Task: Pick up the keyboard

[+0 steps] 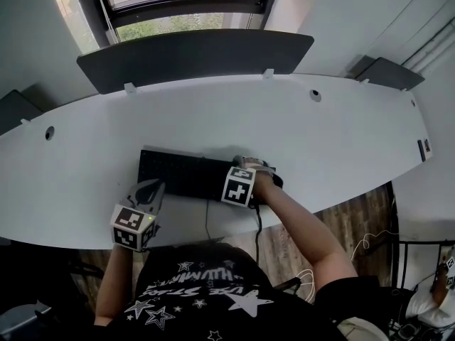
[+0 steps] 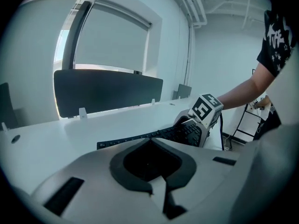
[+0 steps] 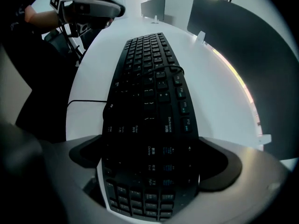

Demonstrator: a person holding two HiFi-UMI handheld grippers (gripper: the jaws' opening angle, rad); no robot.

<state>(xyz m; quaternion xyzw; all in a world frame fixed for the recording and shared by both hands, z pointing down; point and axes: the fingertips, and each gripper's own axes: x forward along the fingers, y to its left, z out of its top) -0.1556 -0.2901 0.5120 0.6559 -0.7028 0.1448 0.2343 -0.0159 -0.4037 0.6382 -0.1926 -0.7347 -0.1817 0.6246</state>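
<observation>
A black keyboard (image 1: pixel 181 172) lies along the front of the white desk (image 1: pixel 213 112). My right gripper (image 1: pixel 252 165) points straight down over its right end. In the right gripper view the keyboard (image 3: pixel 149 78) fills the gap between the jaws, and the right gripper (image 3: pixel 149 167) is shut on that end, a pad against each long edge. My left gripper (image 1: pixel 149 189) hovers just off the keyboard's near left corner, shut and holding nothing. From the left gripper view its joined tips (image 2: pixel 156 183) point toward the keyboard (image 2: pixel 140 138).
A dark divider panel (image 1: pixel 195 55) stands along the desk's far edge. A thin black cable (image 1: pixel 207 222) runs from the keyboard over the near edge. The desk edge is close behind both grippers. Another dark panel (image 1: pixel 387 73) stands at the right.
</observation>
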